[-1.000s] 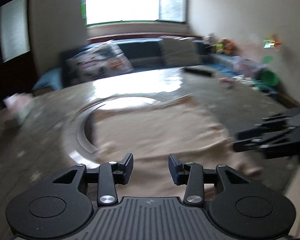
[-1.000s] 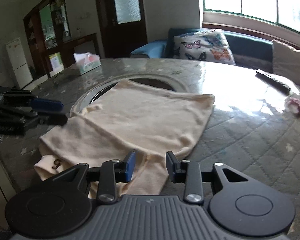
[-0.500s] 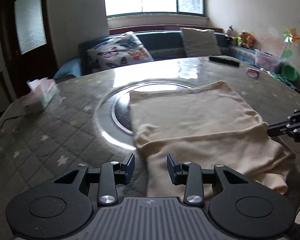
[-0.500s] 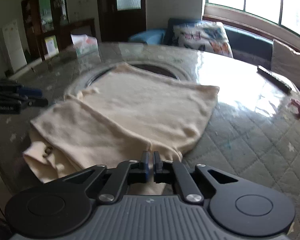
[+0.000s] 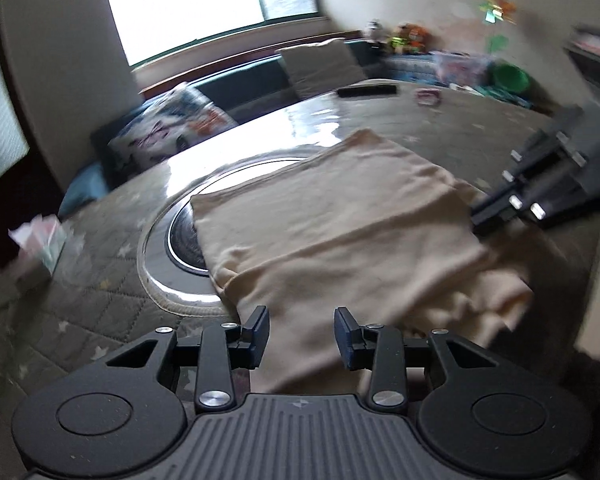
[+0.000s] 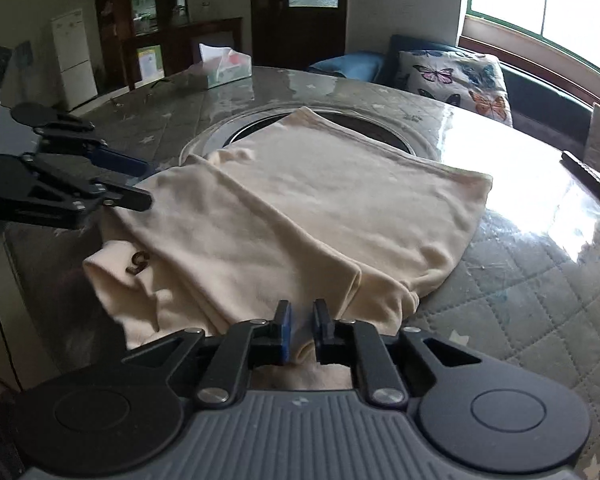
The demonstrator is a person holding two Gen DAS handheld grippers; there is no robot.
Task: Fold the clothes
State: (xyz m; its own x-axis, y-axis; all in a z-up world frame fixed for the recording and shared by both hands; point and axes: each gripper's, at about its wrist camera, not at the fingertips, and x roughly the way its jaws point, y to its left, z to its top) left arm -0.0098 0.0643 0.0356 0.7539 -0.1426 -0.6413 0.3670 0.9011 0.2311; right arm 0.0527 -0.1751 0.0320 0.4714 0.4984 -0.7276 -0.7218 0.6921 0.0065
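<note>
A cream garment [image 5: 340, 232] lies folded over on the round table, also in the right wrist view [image 6: 300, 208]. My left gripper [image 5: 302, 334] is open and empty, just above the garment's near left edge; it also shows from the side in the right wrist view [image 6: 132, 184]. My right gripper [image 6: 300, 332] has its jaws narrowly apart over the garment's near edge, with cloth showing between and below the fingertips; whether it pinches the cloth is unclear. It shows blurred at the right of the left wrist view [image 5: 540, 196].
The table has a quilted grey cover [image 6: 520, 300] and a round glass inset [image 5: 172, 240]. A tissue box [image 6: 224, 68] stands at the far side. A remote [image 5: 366, 91] and a small pink item [image 5: 428, 97] lie near the far edge. A sofa with cushions [image 6: 456, 76] is behind.
My right gripper, shut half a second ago, now has its jaws slightly apart at the garment's near edge. My left gripper stayed open and swung toward the garment's left edge.
</note>
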